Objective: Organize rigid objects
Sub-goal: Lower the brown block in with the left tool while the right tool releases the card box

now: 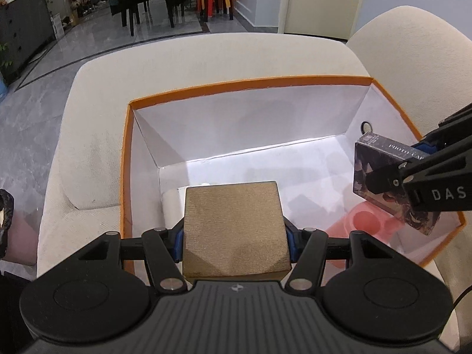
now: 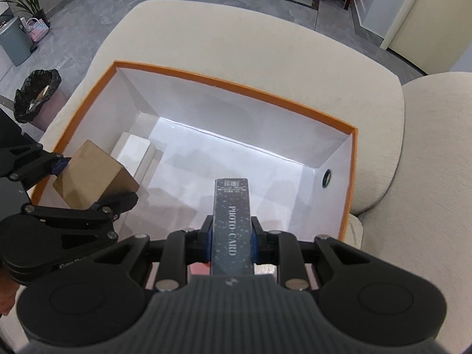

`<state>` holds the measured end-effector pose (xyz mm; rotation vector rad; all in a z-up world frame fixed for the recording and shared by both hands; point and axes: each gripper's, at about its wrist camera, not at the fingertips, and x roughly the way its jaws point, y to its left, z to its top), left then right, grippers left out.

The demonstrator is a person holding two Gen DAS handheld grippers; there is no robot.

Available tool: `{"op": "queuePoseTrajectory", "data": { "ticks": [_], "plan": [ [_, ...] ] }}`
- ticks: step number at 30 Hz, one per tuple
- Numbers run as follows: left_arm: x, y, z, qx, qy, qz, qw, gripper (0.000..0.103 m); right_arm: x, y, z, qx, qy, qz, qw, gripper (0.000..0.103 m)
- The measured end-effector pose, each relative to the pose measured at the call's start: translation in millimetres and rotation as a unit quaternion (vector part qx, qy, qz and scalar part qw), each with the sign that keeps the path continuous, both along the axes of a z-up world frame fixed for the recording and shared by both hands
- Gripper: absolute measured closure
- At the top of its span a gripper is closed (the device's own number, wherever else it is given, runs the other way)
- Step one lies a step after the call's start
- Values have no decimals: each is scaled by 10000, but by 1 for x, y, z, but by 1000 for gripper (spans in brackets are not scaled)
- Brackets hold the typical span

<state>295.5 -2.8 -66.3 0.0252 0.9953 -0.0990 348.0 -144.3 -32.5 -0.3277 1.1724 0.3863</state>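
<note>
Both claws are gripping: the left gripper (image 1: 233,236) is clamping a brown cube-shaped box (image 1: 233,227) at its sides, and the right gripper (image 2: 231,236) is pinching a dark, slim box lettered PHOTO CARD (image 2: 232,221). Each is hanging over the open orange-rimmed box (image 2: 236,87), where a white box (image 2: 134,150) is lying inside, all sitting on a cream sofa (image 2: 265,41).

Even indoor light, glare on white box floor (image 1: 265,159), fisheye-bent edges, sharp focus
</note>
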Motion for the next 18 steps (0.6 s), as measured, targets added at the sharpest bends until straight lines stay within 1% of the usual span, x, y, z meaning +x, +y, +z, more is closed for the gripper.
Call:
{"op": "queuePoseTrajectory", "data": {
  "ticks": [3, 6, 10, 18],
  "plan": [
    [6, 2, -4, -31, 46, 24, 10000, 34, 7, 3, -7, -13, 21, -23, 10000, 81],
    [11, 1, -6, 81, 47, 7, 10000, 34, 13, 4, -14, -21, 58, -61, 10000, 81],
    [20, -2, -8, 100, 74, -3, 9999, 34, 22, 5, -20, -21, 73, -109, 9999, 81],
    [35, -12, -20, 376, 179, -49, 9991, 34, 36, 9, -28, -4, 85, -179, 9998, 81]
  ]
}}
